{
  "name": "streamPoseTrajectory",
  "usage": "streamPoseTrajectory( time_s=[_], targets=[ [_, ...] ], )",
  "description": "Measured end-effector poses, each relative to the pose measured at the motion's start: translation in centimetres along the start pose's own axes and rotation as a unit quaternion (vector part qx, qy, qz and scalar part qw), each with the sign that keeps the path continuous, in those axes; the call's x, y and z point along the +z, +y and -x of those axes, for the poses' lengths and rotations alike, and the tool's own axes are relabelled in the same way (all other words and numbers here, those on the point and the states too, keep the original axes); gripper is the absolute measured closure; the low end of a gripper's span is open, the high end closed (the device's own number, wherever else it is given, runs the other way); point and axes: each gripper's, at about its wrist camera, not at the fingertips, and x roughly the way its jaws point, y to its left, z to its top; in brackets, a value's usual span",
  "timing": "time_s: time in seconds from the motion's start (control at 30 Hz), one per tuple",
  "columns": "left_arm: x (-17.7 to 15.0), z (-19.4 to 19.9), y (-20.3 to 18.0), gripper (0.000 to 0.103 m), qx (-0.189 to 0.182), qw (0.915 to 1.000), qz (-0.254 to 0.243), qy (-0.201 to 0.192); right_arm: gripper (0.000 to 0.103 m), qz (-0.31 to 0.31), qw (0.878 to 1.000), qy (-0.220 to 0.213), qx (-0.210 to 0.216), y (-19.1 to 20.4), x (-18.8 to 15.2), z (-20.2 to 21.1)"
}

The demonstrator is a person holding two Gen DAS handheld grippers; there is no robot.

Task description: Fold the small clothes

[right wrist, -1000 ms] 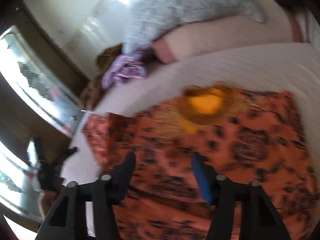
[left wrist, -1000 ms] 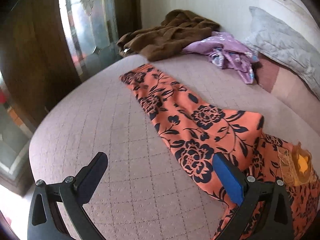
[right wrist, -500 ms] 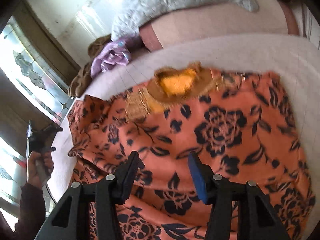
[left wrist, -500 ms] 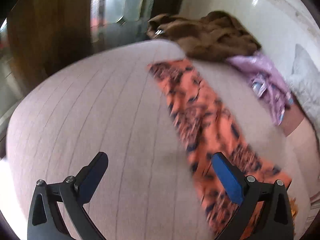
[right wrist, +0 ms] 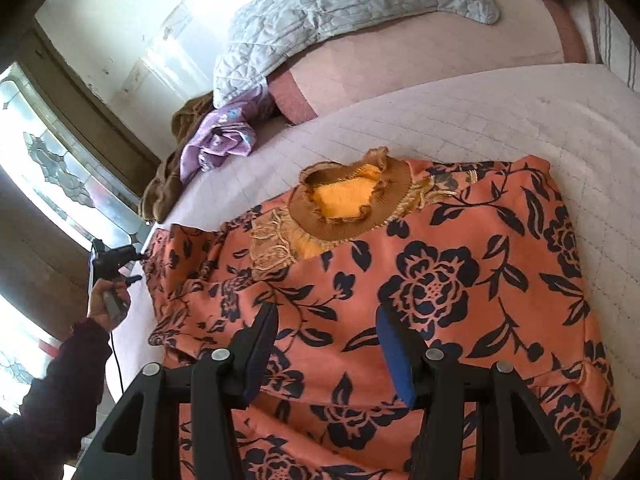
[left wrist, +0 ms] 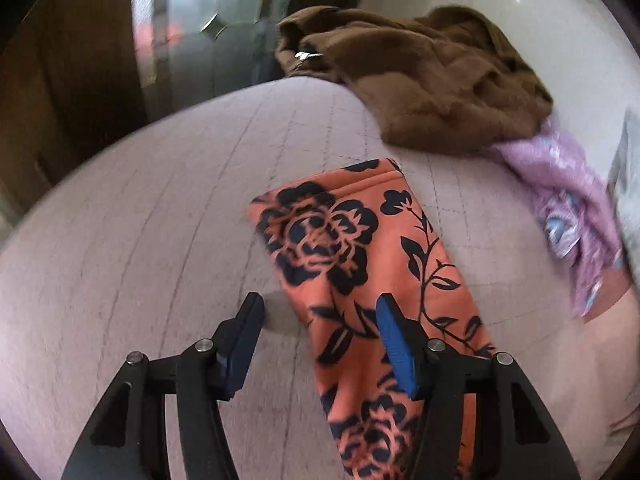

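garment [right wrist: 420, 280]: flat on bed [right wrist: 500, 112] | collar far | sleeve [left wrist: 352, 248] lengthwise away

Bright window [right wrist: 52, 184] glare, fisheye-bent dark edges, slight motion blur

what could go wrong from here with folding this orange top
The left tool straddles only one edge of the orange floral sleeve, jaws just closing but not pressing yet; it may catch a single layer or the quilted bedspread too. The right tool hovers open over the top's body, so a sleeve pull could drag it askew. The brown garment lies close beyond the cuff.
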Motion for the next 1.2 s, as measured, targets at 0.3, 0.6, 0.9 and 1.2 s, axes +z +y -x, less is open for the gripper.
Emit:
streamPoseTrajectory(
  time_s=[0.3,0.6,0.9,1.2],
  targets=[
    [1.2,6.2,-1.6,0.098,-0.058,0.9977,0.0,-0.035,0.048,-0.027,0.998,-0.049,-0.011,-1.4,1.0,2.1],
    [-3.5,24.1,-12.5,0.099,-0.148,0.9713,-0.156,-0.102,0.048,-0.059,0.991,-0.117,-0.005,-3.1,1.7,7.1],
    [-17.9,39.2,-27.1,0.099,-0.254,0.9046,-0.323,-0.113,0.048,-0.131,0.975,-0.179,-0.008,-8.1,1.9,12.6],
    [-33.2,41.1,-34.7,0.036,-0.295,0.8438,-0.448,-0.024,0.029,-0.194,0.958,-0.209,0.004,-13.5,1.5,17.2]
  ],
)
